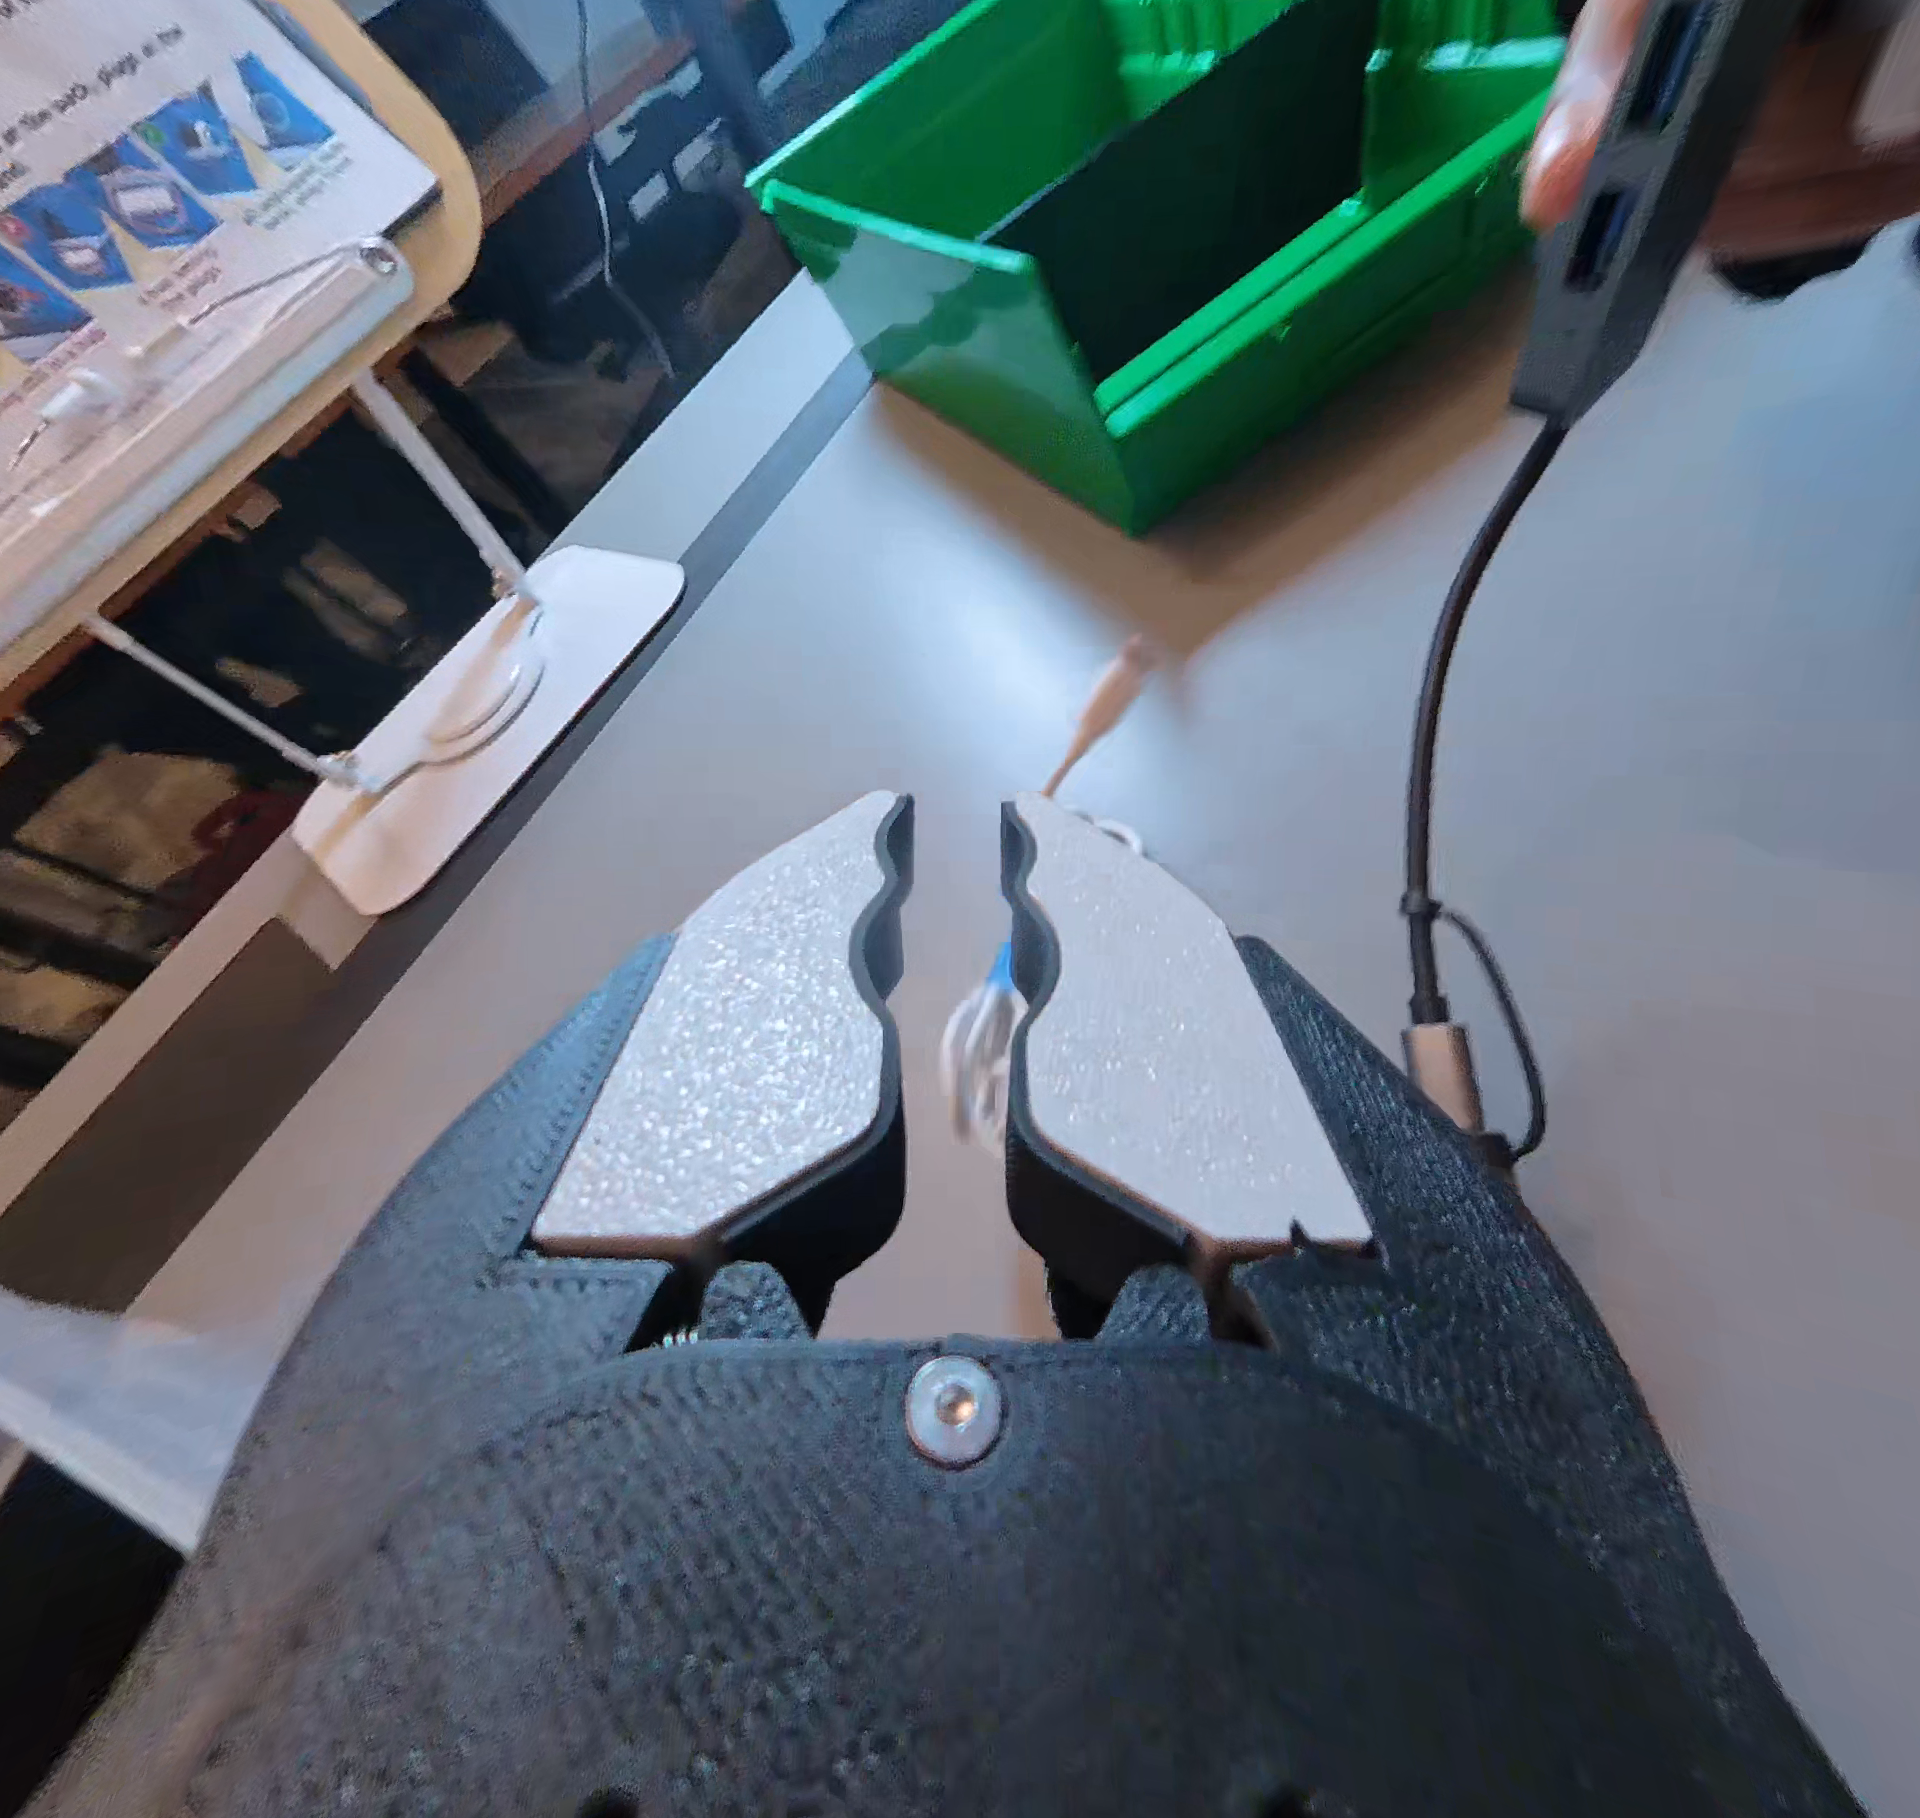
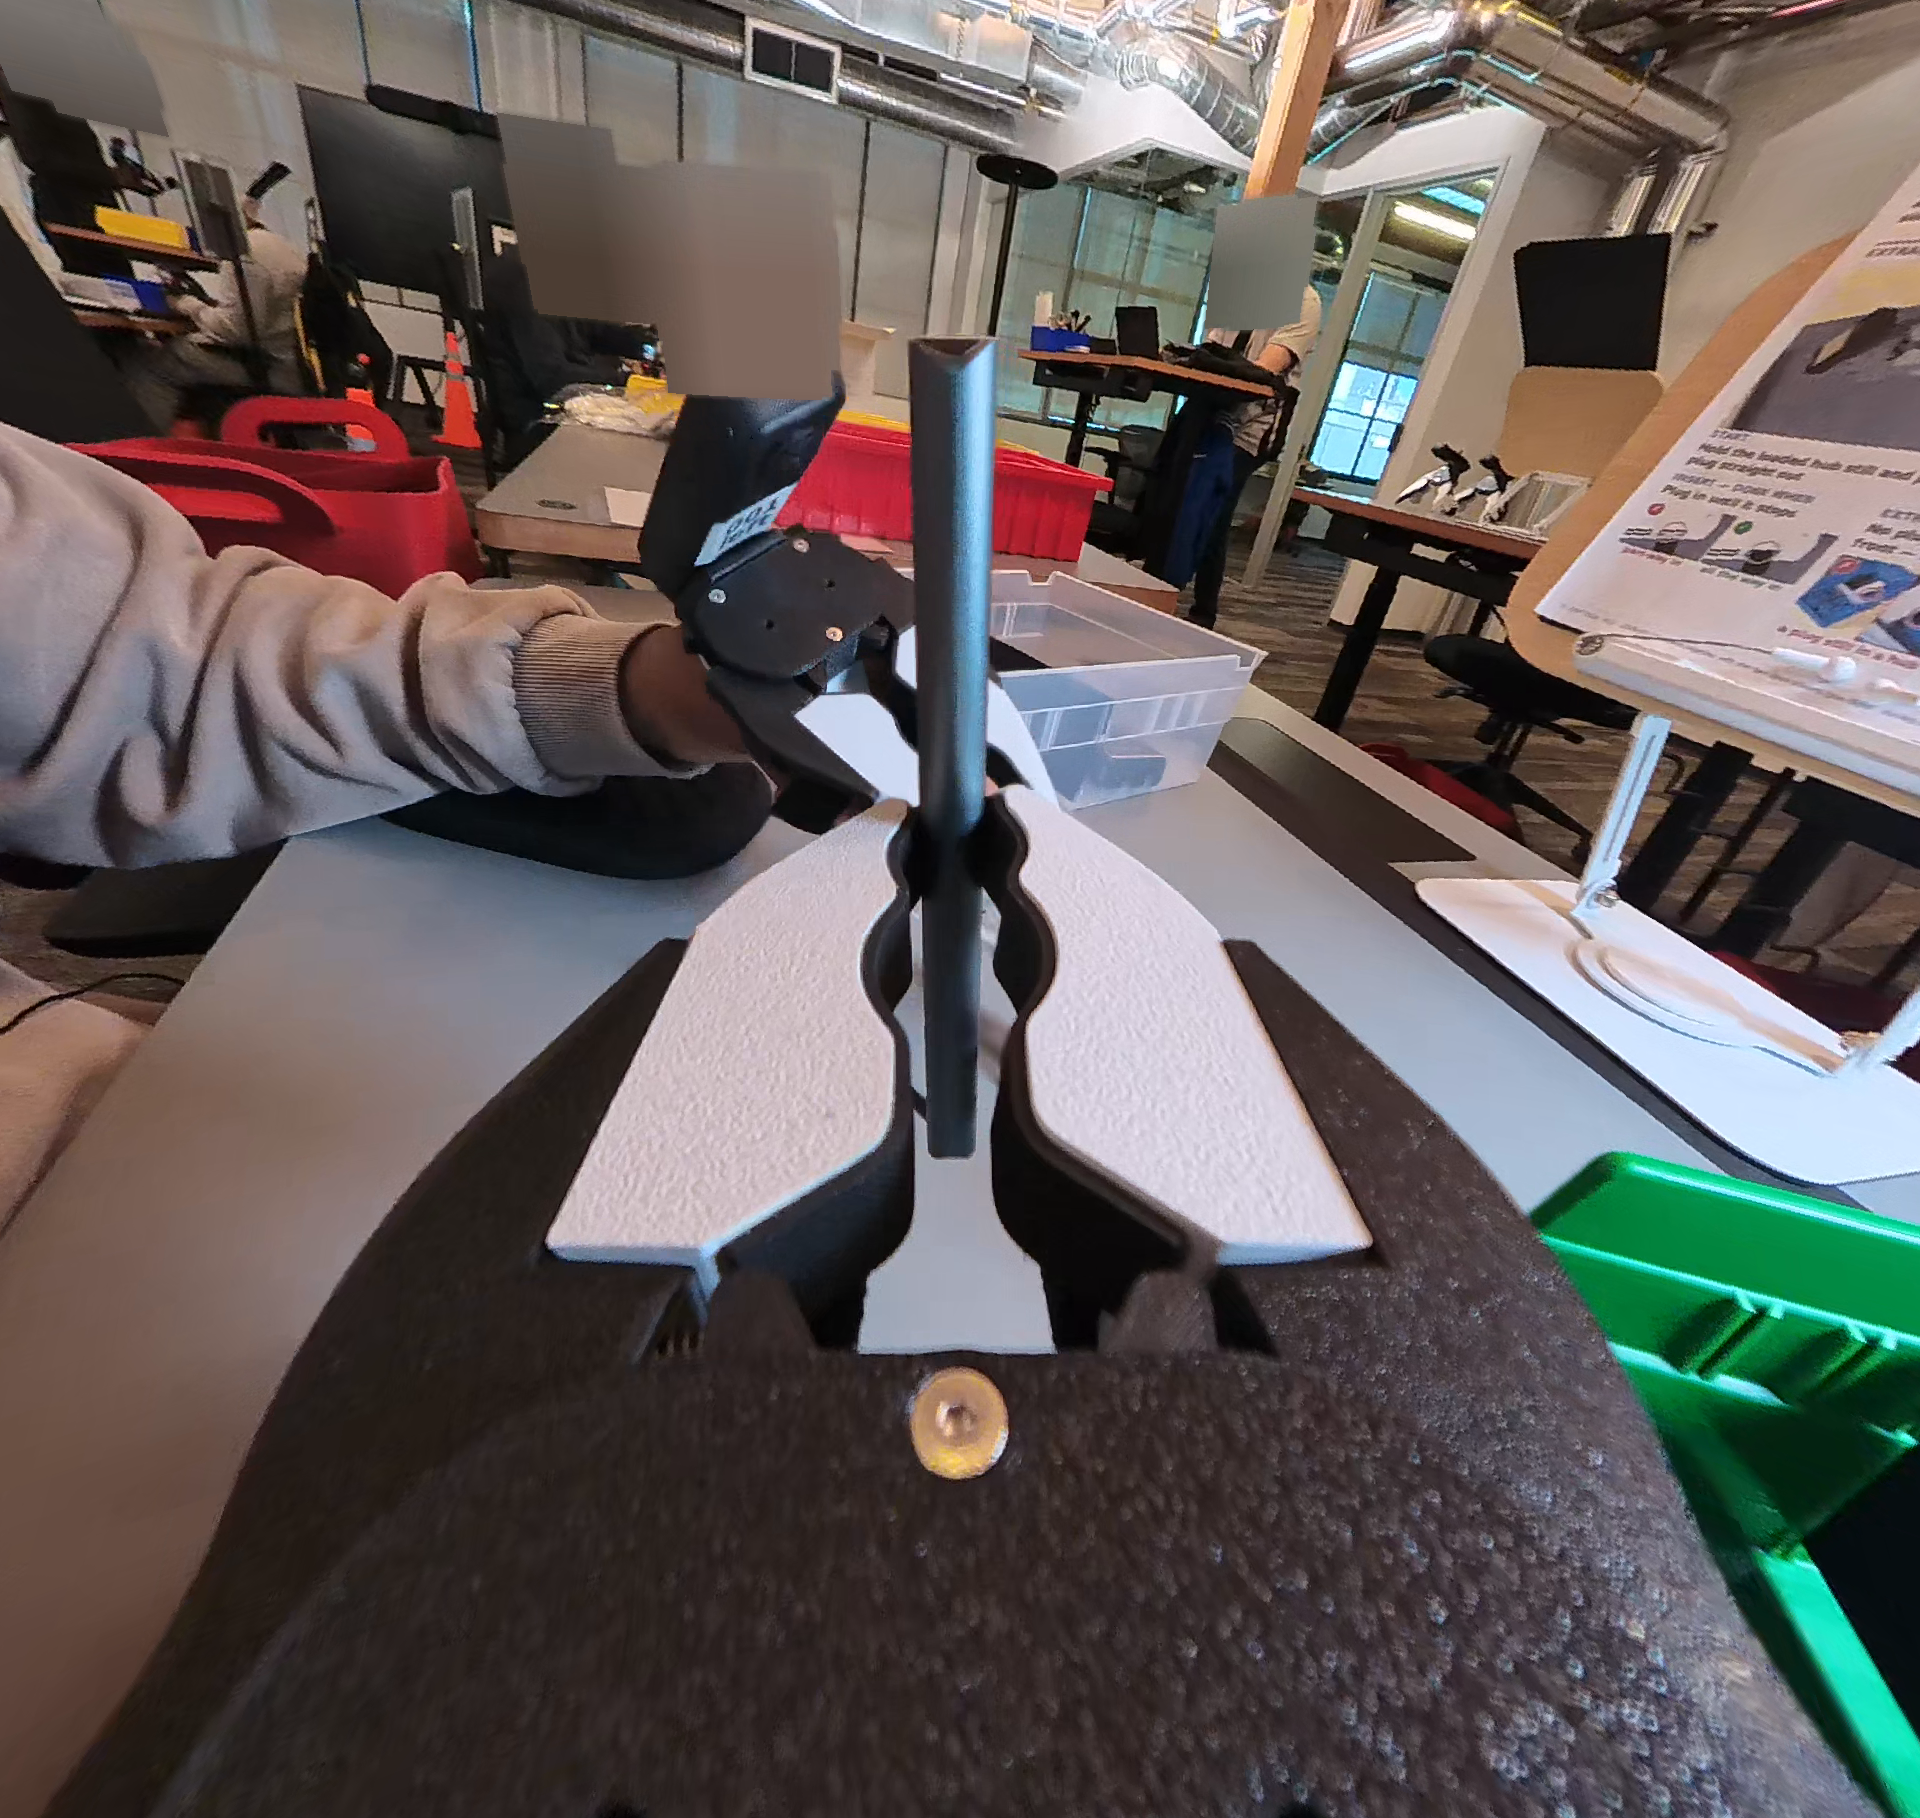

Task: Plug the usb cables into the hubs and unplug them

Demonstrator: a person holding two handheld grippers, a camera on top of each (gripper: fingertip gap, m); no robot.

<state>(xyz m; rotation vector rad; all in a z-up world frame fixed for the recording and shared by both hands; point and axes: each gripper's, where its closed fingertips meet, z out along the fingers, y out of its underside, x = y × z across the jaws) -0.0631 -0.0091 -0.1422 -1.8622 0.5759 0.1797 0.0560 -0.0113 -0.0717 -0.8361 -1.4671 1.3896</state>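
Note:
My right gripper (image 2: 951, 823) is shut on a black USB hub (image 2: 951, 625) and holds it upright, edge-on to the camera. In the left wrist view the hub (image 1: 1662, 158) hangs at the top right, above the table, with blue ports facing me. Its black lead (image 1: 1444, 688) drops to a pale plug (image 1: 1439, 1062) on the table. My left gripper (image 1: 956, 823) is open by a narrow gap, low over the grey table, with nothing between the tips. A white cable (image 1: 977, 1051) lies under its fingers; its pale plug (image 1: 1112, 698) points away. The left gripper (image 2: 821, 688) also shows behind the hub.
A green bin (image 1: 1039, 314) stands at the table's far side, also at lower right in the right wrist view (image 2: 1766, 1405). A sheet stand with a white base (image 1: 499, 729) sits at the table edge. A clear plastic bin (image 2: 1122, 708) stands beyond the hub. My right fingertips sit around 15 cm from my left ones.

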